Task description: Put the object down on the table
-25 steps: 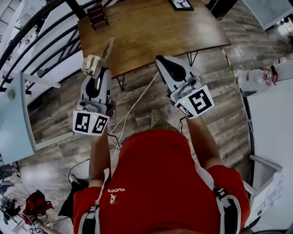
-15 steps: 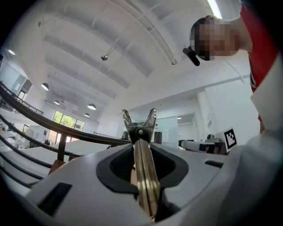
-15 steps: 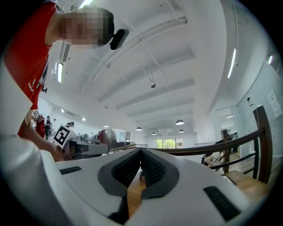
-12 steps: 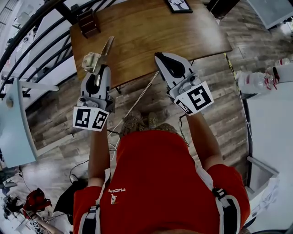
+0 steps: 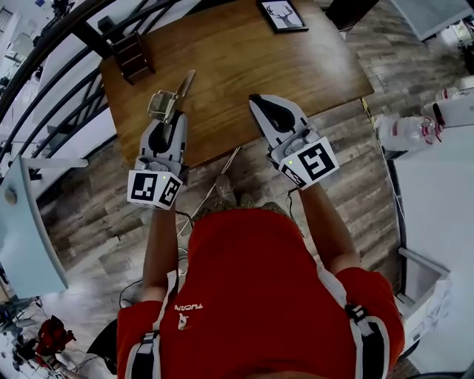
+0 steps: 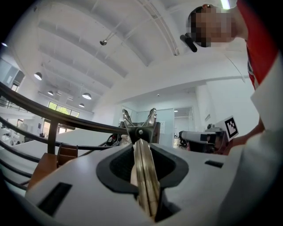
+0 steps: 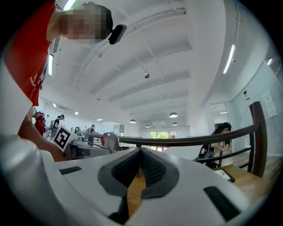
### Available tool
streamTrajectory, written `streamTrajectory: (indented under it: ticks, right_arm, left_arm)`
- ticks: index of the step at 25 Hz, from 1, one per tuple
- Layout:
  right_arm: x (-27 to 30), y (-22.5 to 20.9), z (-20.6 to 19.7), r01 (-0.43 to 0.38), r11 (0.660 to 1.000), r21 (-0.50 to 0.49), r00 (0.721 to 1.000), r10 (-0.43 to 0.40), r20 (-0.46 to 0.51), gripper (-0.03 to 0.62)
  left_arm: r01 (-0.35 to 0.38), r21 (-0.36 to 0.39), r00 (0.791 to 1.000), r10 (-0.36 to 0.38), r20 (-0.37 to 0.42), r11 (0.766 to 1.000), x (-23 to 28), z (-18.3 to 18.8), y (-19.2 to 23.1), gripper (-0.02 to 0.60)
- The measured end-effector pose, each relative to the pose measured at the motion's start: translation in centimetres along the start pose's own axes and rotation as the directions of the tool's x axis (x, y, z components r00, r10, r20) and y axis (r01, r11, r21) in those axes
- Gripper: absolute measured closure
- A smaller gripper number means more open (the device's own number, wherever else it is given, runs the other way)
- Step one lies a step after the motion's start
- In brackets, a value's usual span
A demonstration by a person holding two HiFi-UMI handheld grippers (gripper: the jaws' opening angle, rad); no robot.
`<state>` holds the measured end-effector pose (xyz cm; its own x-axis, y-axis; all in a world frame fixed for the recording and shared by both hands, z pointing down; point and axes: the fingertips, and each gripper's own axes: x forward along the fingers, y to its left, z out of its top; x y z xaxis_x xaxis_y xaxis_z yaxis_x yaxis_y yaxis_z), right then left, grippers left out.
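While the metal object (image 5: pixel 178 90) is not yet set down, entries run by view. Head view: left gripper (image 5: pixel 167 118) clamped on the metal object, a hinged brass-toned piece whose long arm reaches out over the table (image 5: pixel 244 66), above the near edge toward its left end, and does not appear to touch the wood; right gripper (image 5: pixel 261 105) closed on nothing, over the table's near edge; framed picture (image 5: pixel 281 13) at the table's far edge; small wooden rack (image 5: pixel 133 55) at its far left corner. Left gripper view: left gripper (image 6: pixel 142 154) pressed on the flat strips of the metal object (image 6: pixel 139 131), with the pivot and two prongs standing out beyond the tips. Right gripper view: right gripper (image 7: pixel 140 152) pads meeting, nothing between them, table (image 7: pixel 132 190) wood below. Risk, as judged: release so near the table's edge, or from height, could let the piece bounce or slide off; the protruding arm could strike first and twist it in the grip. Change from a second ago: both grippers have come forward from short of the table to over its near edge, grip unchanged, and the framed picture has come fully into view
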<state>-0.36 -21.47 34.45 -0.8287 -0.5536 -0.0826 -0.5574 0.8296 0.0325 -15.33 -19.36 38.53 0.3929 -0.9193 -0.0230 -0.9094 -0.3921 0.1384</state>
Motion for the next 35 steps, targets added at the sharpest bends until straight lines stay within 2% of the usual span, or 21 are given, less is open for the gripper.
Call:
streamTrajectory:
  ticks: [10, 19, 27, 35]
  right_arm:
    - [4.1, -1.8, -3.0, 0.062, 0.998, -0.004, 0.996, -0.062, -0.057, 0.569]
    - [5.7, -3.9, -5.0, 0.048, 0.999, 0.013, 0.995, -0.047, -0.091, 0.569]
    - [6.4, -5.0, -7.7, 0.03, 0.999, 0.028, 0.99, -0.026, -0.141, 0.569]
    - [6.6, -5.7, -8.8, 0.016, 0.999, 0.039, 0.986, -0.009, -0.168, 0.569]
  left_arm:
    - [0.063, 0.016, 0.993, -0.061, -0.101, 0.998, 4.0, -4.1, 4.1, 0.491]
    - [0.052, -0.004, 0.978, -0.052, -0.204, 0.999, 7.4, -8.3, 5.5, 0.491]
    - [0.029, -0.031, 0.952, -0.037, -0.302, 0.999, 9.3, -12.9, 6.3, 0.491]
    - [-0.005, -0.054, 0.911, -0.018, -0.413, 0.999, 10.3, -17.0, 7.3, 0.491]
